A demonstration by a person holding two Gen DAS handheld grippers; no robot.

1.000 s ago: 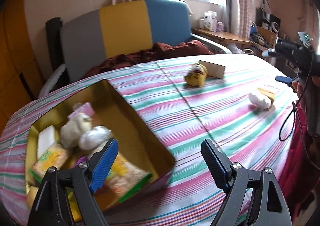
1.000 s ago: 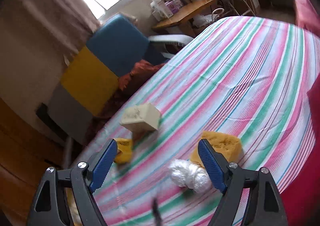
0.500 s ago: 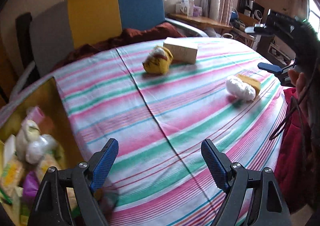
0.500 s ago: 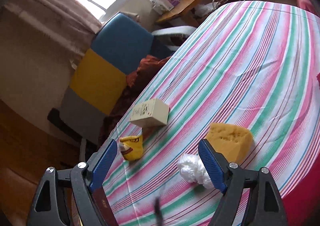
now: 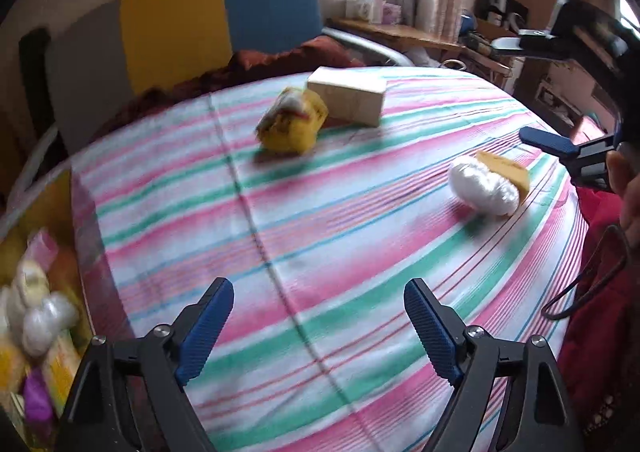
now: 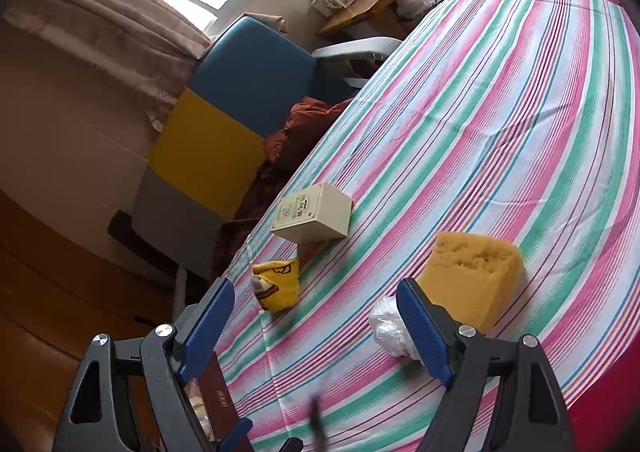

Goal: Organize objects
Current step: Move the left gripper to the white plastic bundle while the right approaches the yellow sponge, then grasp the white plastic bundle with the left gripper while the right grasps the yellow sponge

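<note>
Your left tool (image 5: 318,326), empty and spread wide, alone shows the filled yellow box (image 5: 60,200); your right tool (image 6: 316,326) is equally spread.

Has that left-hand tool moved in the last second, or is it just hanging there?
Yes. The left tool has swung away from the yellow box, now at the left edge of its view, toward the yellow packet.

bare striped cloth (image 5: 320,252) is lying open ahead of the left fingers (image 5: 206,328), while the yellow packet (image 5: 290,124) and beige box (image 5: 348,100) are blocking farther ahead.
</note>
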